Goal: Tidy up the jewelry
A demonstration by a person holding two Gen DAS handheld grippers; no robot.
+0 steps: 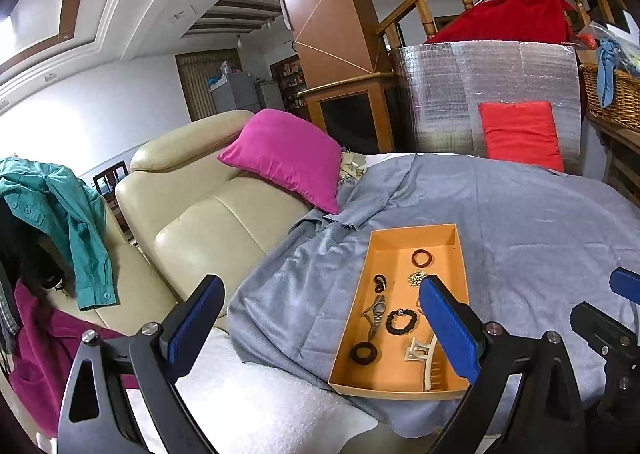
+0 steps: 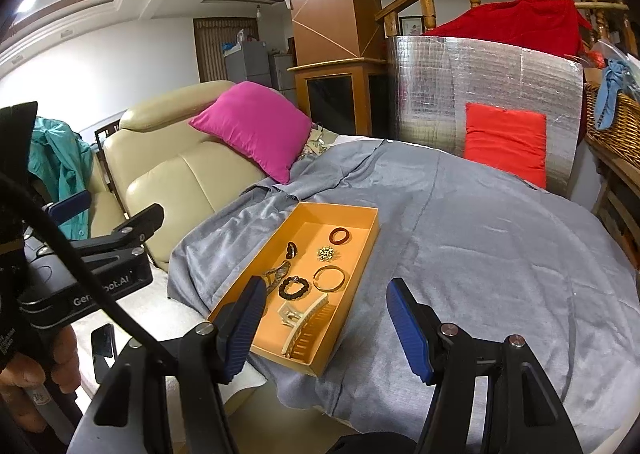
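An orange tray (image 1: 400, 232) (image 2: 368, 242) lies on a grey cloth. In it are a red-brown ring bangle (image 1: 422, 257) (image 2: 340, 234), a gold brooch (image 1: 417, 278) (image 2: 326, 252), a watch (image 1: 376, 312) (image 2: 278, 272), a dark bead bracelet (image 1: 401, 321) (image 2: 294, 287), a gold bangle (image 2: 329, 278), a black hair tie (image 1: 363, 352) and a cream hair claw (image 1: 420, 350) (image 2: 304, 324). My left gripper (image 1: 320, 320) is open and empty, above the tray's near left side. My right gripper (image 2: 326, 328) is open and empty, above the tray's near right edge.
The grey cloth (image 1: 540, 221) (image 2: 480, 238) covers the surface. A cream leather sofa (image 1: 208, 213) with a pink cushion (image 1: 286, 157) is to the left, with teal clothing (image 1: 76, 213). A foil panel with a red cushion (image 1: 520, 133) stands behind. A wicker basket (image 1: 616, 93) is at right.
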